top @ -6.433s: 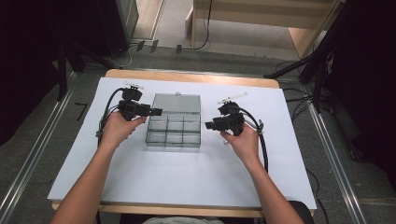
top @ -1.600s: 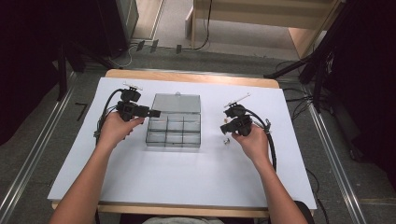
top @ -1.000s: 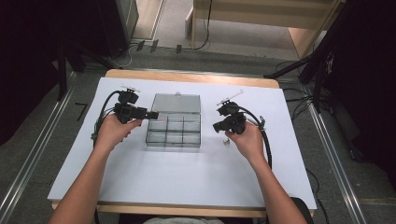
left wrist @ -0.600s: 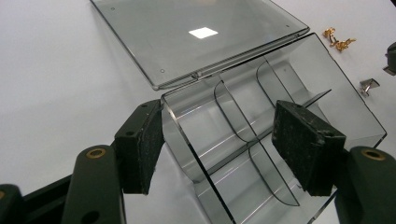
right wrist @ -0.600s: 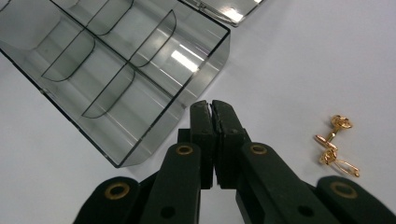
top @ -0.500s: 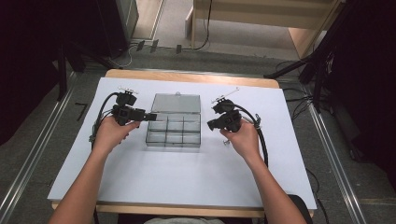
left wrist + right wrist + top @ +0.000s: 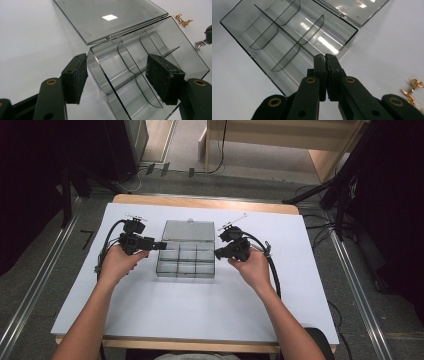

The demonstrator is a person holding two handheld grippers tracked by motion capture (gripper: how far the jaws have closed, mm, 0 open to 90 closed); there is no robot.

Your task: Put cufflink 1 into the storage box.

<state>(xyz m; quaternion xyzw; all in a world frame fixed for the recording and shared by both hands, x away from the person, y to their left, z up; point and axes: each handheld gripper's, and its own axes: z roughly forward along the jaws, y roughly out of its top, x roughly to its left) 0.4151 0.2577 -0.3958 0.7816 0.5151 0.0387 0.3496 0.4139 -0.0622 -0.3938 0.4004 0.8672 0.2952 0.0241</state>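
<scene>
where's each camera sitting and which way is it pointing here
High view: above the person's side, looking forward and down at the white table; forearms, left gripper, right gripper.
Left gripper view: rides that gripper, over the clear compartment box corner; open jaws.
Right gripper view: rides that gripper, faces the box; shut jaws.
Shared: both gripper views show the box and gold hooks.

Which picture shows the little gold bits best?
The right gripper view: the gold bits lie close and sharp on the white table, beside the shut right hand-held gripper. The left gripper view shows them small and far, past the clear box. The high view is too coarse to tell.
</scene>
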